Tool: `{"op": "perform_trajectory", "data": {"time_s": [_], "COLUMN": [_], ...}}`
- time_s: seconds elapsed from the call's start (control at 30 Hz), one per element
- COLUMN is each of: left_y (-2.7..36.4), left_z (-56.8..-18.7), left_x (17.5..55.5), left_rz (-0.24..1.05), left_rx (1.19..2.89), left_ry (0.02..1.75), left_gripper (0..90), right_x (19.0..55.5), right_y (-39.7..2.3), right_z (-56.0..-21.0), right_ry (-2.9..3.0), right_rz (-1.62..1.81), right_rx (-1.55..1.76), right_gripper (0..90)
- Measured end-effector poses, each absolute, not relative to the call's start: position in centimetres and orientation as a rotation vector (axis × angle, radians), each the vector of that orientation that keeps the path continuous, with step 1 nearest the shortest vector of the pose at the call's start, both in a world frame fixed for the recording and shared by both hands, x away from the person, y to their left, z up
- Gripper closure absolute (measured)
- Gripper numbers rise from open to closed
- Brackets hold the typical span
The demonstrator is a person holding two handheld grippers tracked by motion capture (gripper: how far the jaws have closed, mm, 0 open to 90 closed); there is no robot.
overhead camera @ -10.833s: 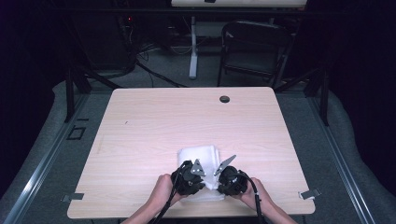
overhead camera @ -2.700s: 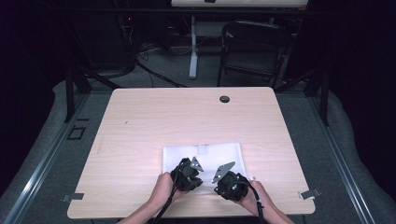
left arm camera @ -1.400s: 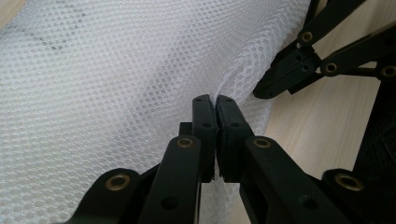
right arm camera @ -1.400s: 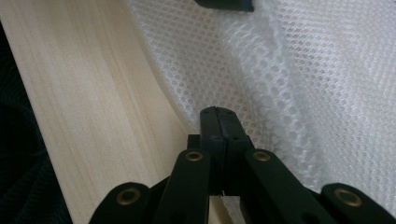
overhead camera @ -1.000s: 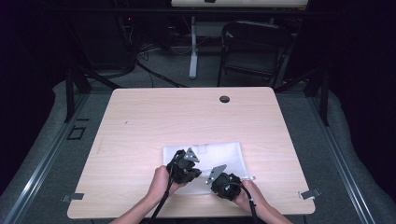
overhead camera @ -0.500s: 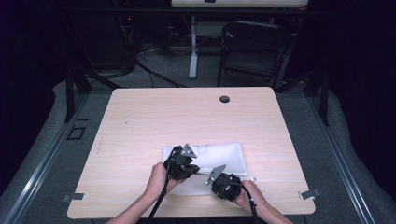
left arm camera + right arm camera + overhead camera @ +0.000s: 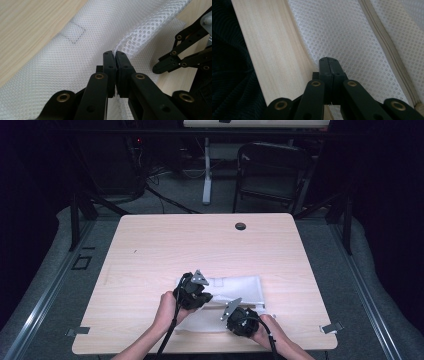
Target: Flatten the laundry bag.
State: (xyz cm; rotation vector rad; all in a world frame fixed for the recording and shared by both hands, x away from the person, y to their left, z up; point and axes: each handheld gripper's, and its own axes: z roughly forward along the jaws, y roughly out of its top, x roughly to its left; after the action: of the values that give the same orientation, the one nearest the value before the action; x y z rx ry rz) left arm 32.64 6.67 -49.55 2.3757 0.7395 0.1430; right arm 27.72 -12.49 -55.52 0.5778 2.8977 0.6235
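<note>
Plainly the white mesh laundry bag with a beige zipper (image 7: 225, 302) is a light, limp thing: the open-weave fabric (image 7: 95, 32) buckles into a raised fold where it is pinched, and it should drape and sag rather than hold any shape when lifted. It lies flat on the near half of the pale wooden table (image 7: 210, 245), between the two hands, its zipper (image 7: 387, 50) running along one side. The mesh looks grippy enough for a pinch, though a thin single layer could slip, so a doubled edge, a corner or the stiffer zipper seam seems the surest hold. The left gripper (image 7: 114, 56) has its fingers (image 7: 109, 67) closed on a ridge of the mesh near the bag's left part. The right gripper (image 7: 329, 61) has its fingers (image 7: 337, 70) pressed together at the bag's near edge, just beside bare table; a scrap of fabric seems caught low between them. Beyond the far edge of the table stands a dark folding metal chair (image 7: 272, 175).
</note>
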Motion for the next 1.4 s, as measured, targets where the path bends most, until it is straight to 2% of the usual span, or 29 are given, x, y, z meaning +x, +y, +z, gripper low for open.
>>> {"op": "perform_trajectory", "data": {"time_s": [0.37, 1.4], "left_y": [6.9, 6.1], "left_z": [-48.1, -43.4], "left_x": [33.6, 39.0], "left_rz": [0.153, 0.361], "left_rx": [2.367, 2.374], "left_ry": [0.751, 0.813], "left_gripper": [87.8, 88.0], "right_x": [27.5, 27.4], "right_y": [-12.4, -12.9], "right_z": [-55.5, -55.4], "right_ry": [2.914, 2.968], "right_rz": [0.616, 0.652], "right_rx": [0.574, 0.55], "right_gripper": [90.0, 90.0]}}
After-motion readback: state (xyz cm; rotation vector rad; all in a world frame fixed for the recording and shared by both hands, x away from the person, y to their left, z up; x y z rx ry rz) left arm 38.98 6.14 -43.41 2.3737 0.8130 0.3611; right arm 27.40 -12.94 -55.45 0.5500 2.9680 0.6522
